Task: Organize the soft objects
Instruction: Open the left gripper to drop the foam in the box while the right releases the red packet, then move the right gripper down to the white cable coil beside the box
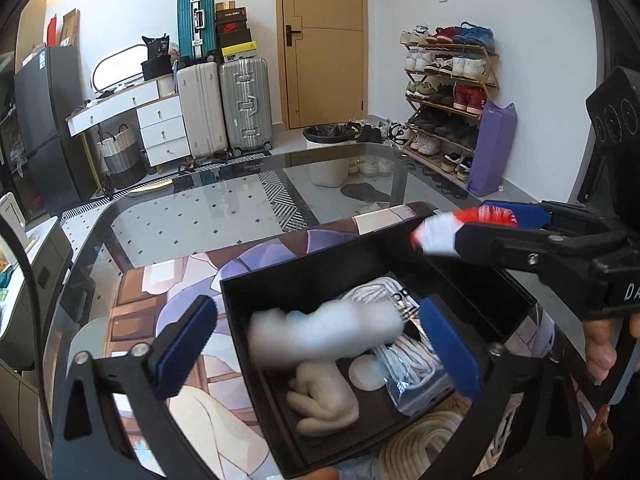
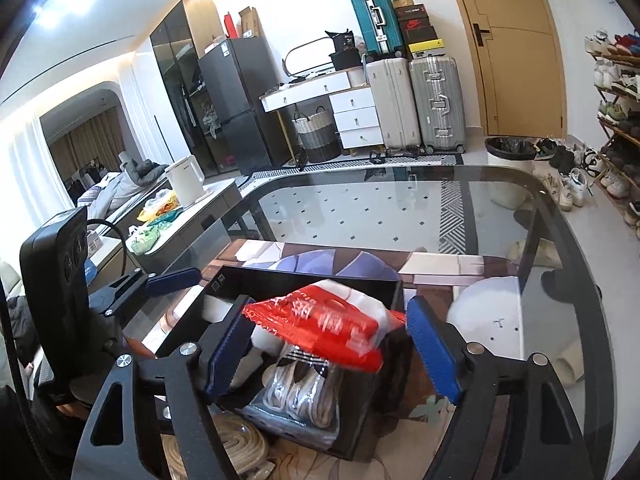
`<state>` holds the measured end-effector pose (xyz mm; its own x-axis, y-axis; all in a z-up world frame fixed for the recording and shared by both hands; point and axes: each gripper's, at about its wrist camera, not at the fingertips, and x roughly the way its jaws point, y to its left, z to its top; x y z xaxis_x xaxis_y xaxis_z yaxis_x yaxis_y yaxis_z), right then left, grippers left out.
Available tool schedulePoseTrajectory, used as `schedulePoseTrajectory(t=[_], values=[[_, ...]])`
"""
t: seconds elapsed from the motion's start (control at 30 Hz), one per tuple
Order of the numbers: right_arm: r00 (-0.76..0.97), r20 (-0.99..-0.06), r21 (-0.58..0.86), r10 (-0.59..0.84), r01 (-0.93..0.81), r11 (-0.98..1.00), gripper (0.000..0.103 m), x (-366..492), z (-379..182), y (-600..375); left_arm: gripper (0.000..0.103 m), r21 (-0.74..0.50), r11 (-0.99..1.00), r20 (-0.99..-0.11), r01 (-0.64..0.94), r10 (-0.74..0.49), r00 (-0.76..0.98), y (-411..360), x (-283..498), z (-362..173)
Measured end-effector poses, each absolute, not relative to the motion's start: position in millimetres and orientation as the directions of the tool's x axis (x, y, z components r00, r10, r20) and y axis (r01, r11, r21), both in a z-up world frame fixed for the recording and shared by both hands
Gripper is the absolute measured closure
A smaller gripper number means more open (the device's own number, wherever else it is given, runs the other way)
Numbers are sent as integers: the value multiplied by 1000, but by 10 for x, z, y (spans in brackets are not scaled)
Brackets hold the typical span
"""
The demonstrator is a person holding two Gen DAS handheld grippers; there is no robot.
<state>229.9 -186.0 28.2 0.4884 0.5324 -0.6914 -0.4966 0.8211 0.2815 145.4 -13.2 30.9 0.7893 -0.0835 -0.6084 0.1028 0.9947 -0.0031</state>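
Note:
A black open box (image 1: 500, 292) (image 2: 312, 276) sits on a printed mat on the glass table. It holds a cream soft roll (image 1: 324, 400) and a bagged white rope (image 1: 408, 360) (image 2: 300, 388). My left gripper (image 1: 320, 344) is open over the box; a blurred white soft object (image 1: 324, 334) is between its fingers, apparently falling loose. My right gripper (image 2: 324, 344) is open above the box's right side, with a red and white plastic bag (image 2: 320, 320) (image 1: 452, 232) between its jaws; whether it still hangs on one pad I cannot tell.
A coiled beige rope (image 1: 420, 444) (image 2: 236, 444) lies on the mat (image 1: 180, 280) in front of the box. The glass table (image 2: 400, 200) stretches beyond. Suitcases, a white dresser, a shoe rack and a bin stand at the far wall.

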Motion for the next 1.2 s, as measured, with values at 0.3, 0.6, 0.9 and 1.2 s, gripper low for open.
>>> schedulePoseTrajectory(t=[0.3, 0.6, 0.9, 1.2], values=[[493, -705, 266, 510, -483, 834, 10, 2094, 314, -1988, 0, -22, 996, -599, 83, -79, 796, -47, 1360, 377], [500, -710, 245, 496, -486, 839, 1, 1796, 309, -2036, 0, -22, 997, -599, 79, -76, 797, -20, 1101, 407], [486, -733, 189, 476, -527, 828, 1, 1499, 351, -2001, 0, -49, 997, -618, 59, -77, 783, 36, 869, 366], [462, -752, 181, 469, -540, 822, 1, 1282, 365, -2014, 0, -42, 998, -625, 43, -60, 778, 74, 672, 323]])
